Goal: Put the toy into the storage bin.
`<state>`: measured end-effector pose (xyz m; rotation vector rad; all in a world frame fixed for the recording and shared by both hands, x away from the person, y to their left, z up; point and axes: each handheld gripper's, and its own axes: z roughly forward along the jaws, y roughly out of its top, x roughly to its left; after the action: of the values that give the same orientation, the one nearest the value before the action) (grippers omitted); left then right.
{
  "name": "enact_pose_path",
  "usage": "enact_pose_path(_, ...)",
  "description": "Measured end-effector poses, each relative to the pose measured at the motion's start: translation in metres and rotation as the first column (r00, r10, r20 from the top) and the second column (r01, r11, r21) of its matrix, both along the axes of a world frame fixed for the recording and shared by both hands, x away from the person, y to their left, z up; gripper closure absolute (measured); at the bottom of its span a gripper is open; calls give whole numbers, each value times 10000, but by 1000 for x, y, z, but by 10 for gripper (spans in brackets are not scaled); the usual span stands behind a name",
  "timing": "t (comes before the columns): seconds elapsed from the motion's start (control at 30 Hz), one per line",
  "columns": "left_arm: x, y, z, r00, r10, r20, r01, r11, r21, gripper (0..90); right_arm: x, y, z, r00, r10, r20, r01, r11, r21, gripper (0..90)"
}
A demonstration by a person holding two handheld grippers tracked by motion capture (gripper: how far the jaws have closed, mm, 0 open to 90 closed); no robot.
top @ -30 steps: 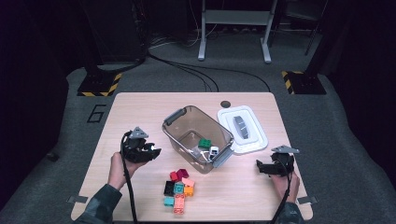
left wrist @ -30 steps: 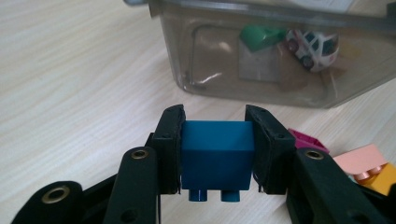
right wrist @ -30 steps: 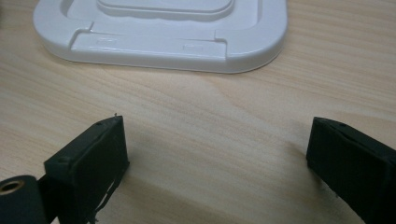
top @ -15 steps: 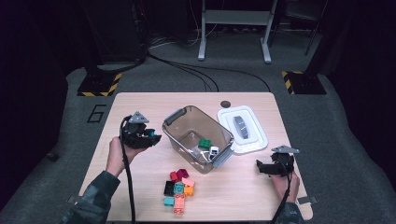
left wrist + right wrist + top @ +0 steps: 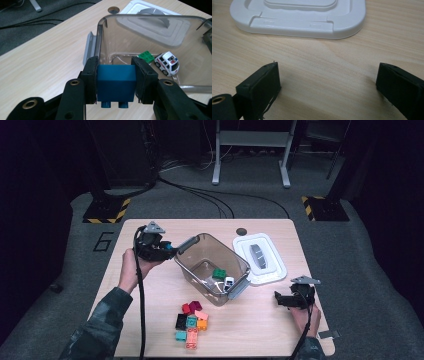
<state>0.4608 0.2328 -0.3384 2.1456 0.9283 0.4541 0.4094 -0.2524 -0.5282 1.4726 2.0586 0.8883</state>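
Blue brick (image 5: 116, 81) (studs down) beside clear bin (image 5: 150, 37).

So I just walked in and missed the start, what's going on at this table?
A person is putting toy blocks into a clear bin. The left gripper is shut on a blue block and holds it at the bin's near rim, not yet dropped in. A green block and a toy car already lie inside. More blocks sit on the table. The right gripper rests open near the white lid.
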Motion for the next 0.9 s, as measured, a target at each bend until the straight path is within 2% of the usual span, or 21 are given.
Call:
enact_pose_path(0.13,8,-11,0,10000,-86,27,86,10000,-21,591,0,0,0,10000,-1,1,1,10000,3,46)
enact_pose_path(0.27,15,-21,-1,9996,-283,-26,284,9995,137,591,0,0,0,10000,1,1,-1,10000,1,46)
enact_pose_path(0.47,23,-32,-8,9982,-518,-317,529,9979,360,591,0,0,0,10000,-2,3,2,10000,2,46)
enact_pose_path(0.7,28,-42,-23,9952,-754,-622,792,9950,613,591,0,0,0,10000,-1,9,1,10000,3,46)
enact_pose_path(0.9,31,-46,-38,9934,-750,-872,825,9929,854,590,0,0,0,10000,1,7,-1,10000,4,46)
